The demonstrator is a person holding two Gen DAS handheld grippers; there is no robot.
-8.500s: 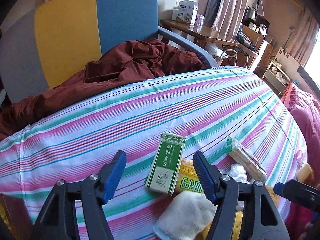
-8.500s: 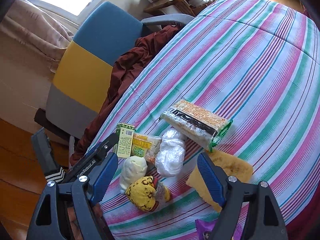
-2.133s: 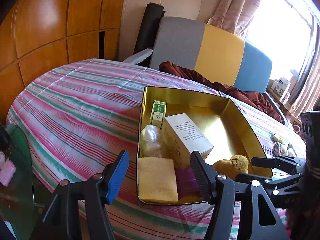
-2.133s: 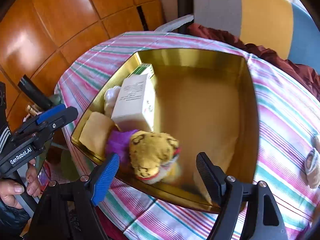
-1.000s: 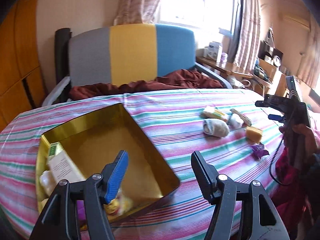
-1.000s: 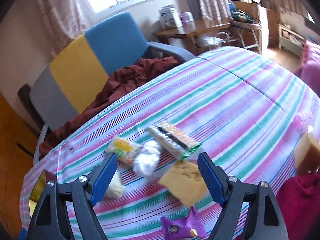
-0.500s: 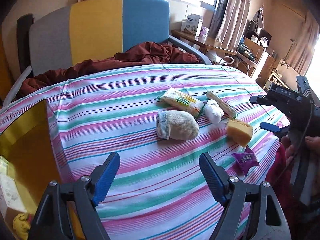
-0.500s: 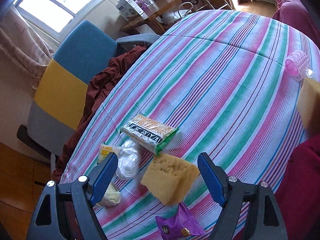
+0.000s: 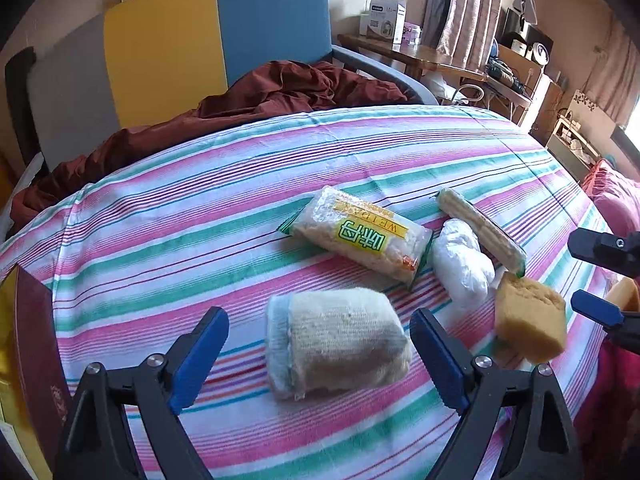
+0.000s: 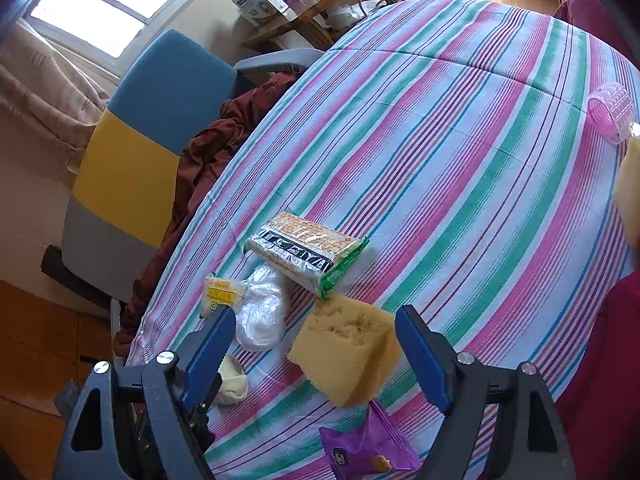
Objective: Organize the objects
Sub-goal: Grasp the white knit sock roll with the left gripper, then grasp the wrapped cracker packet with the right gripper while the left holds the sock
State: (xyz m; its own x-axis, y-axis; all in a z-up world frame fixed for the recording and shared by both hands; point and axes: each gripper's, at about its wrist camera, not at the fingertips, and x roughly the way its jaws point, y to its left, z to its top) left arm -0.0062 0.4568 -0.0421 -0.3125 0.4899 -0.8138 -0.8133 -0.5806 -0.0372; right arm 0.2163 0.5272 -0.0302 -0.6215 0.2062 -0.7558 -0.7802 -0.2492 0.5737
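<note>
Fingers of left gripper spread wide, flanking rolled cloth on near worktop. Right gripper likewise spread, framing yellow sponge, right of plastic bag, nothing grasped.

Both tools wide apart
</note>
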